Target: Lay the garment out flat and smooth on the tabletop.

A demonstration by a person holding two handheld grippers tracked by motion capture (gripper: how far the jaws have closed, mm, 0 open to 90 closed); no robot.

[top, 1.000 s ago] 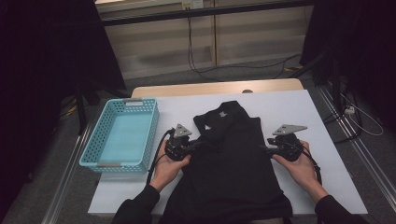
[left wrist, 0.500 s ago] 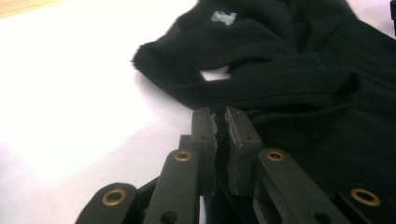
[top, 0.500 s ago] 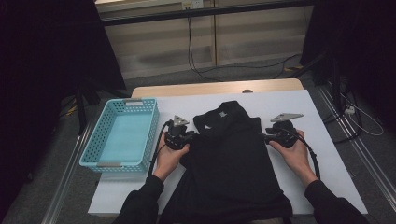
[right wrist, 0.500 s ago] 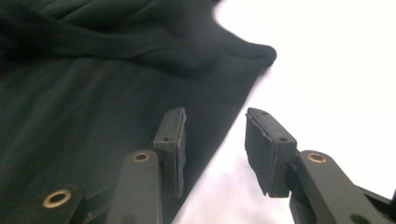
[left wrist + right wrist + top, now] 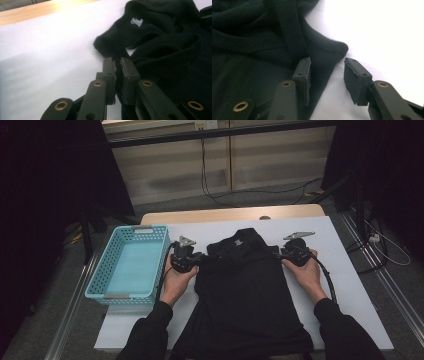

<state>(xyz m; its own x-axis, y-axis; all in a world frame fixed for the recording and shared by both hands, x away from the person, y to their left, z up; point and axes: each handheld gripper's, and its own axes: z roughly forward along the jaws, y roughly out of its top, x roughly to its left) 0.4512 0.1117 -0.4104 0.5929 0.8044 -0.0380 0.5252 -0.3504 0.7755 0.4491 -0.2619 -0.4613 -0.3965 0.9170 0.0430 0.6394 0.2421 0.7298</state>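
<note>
On the white table (image 5: 350, 285), a black shirt (image 5: 245, 290) lies flat beside a blue basket (image 5: 127, 267).
The left gripper view shows the left gripper (image 5: 117, 72) clamped on the shirt's edge; the right gripper view shows the right gripper (image 5: 327, 75) with its jaws parted astride a fold, seemingly not pinching it. From above, both grippers sit at the shirt's shoulders.

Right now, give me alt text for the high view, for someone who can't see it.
A black garment lies on a white table, with a person's left gripper and right gripper at its two edges near the top. A light blue basket sits to the left on the table.
</note>
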